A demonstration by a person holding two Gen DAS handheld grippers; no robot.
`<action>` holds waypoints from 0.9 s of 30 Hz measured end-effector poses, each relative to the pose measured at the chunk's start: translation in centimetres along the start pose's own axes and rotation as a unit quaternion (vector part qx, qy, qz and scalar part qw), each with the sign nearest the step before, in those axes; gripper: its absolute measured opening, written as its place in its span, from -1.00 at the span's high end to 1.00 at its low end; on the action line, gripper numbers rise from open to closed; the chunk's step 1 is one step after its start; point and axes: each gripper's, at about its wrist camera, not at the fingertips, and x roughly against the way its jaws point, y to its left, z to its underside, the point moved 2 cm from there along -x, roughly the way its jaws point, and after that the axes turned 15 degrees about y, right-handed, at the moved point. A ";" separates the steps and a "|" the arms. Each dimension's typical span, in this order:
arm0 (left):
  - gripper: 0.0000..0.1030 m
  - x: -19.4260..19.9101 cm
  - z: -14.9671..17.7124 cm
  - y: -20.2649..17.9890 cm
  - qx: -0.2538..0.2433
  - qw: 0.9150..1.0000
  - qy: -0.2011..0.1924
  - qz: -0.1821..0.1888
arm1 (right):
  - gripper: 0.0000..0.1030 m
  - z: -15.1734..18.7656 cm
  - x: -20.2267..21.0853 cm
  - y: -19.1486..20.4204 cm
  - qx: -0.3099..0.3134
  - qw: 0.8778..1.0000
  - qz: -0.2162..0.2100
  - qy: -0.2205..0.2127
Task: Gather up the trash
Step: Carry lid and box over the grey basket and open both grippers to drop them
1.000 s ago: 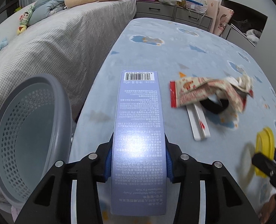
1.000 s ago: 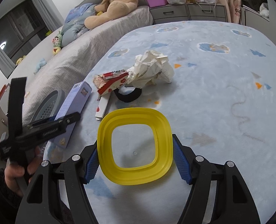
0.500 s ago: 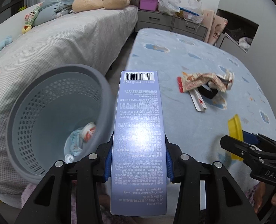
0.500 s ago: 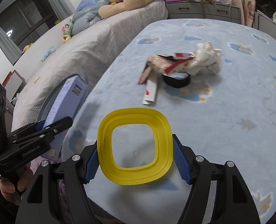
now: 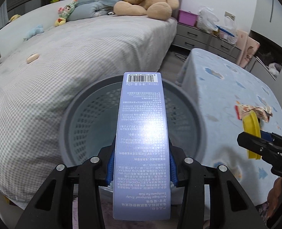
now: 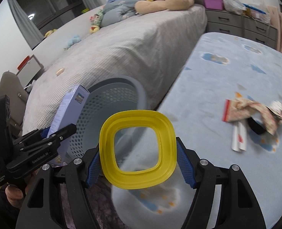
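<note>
Left gripper (image 5: 141,168): gripping the toothpaste box (image 5: 141,139) over the grey basket (image 5: 79,114) (bed on the left).
Right gripper (image 6: 138,164): clamping the yellow lid (image 6: 139,148), just right of the basket.
Wrappers (image 6: 255,112): lying far right on the blue table (image 6: 226,72).

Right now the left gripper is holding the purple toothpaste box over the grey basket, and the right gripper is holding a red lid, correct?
Not quite: the lid in the right gripper is yellow, as the right wrist view shows. The rest holds: the left gripper grips the purple toothpaste box over the grey basket.
</note>
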 end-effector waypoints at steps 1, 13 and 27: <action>0.17 -0.2 -0.1 0.7 0.005 1.000 0.001 -0.001 | -0.31 -0.5 -0.5 0.7 0.006 1.000 -0.002 0.003; 0.17 -1.7 -0.3 3.8 0.030 0.999 0.010 0.007 | -0.31 -3.7 -4.2 5.5 0.054 0.998 -0.003 0.023; 0.10 -2.7 -0.5 5.4 0.046 0.999 0.017 -0.001 | -0.40 -4.8 -5.7 7.0 0.077 0.997 0.018 0.024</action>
